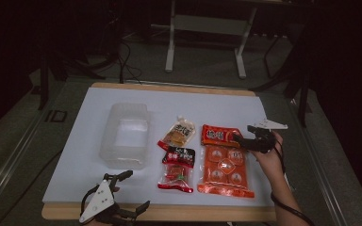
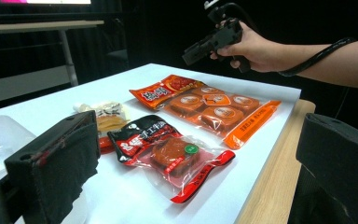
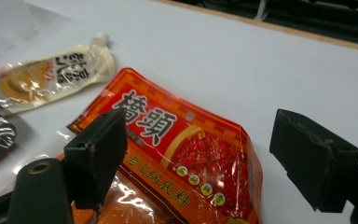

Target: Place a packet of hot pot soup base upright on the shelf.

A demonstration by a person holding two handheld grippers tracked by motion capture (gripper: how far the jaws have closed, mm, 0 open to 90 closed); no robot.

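Note:
A large orange snack packet (image 1: 224, 162) lies flat at the right of the white table (image 1: 217, 106). My right gripper (image 1: 242, 139) hovers just above the packet's top right corner (image 3: 186, 154), jaws open and straddling it without pressing; from the left gripper view this gripper (image 2: 191, 53) hangs over the packet's far end (image 2: 205, 102). Left of the packet lie a red-and-black packet (image 1: 176, 169) and a cream pouch (image 1: 178, 133). My left gripper (image 1: 134, 190) rests open at the table's front left edge, nothing between its fingers.
A clear plastic container (image 1: 125, 134) stands at the left of the white sheet. The wooden table edge (image 1: 193, 212) runs along the front. Metal stand legs (image 1: 170, 52) and cables are on the floor behind the table.

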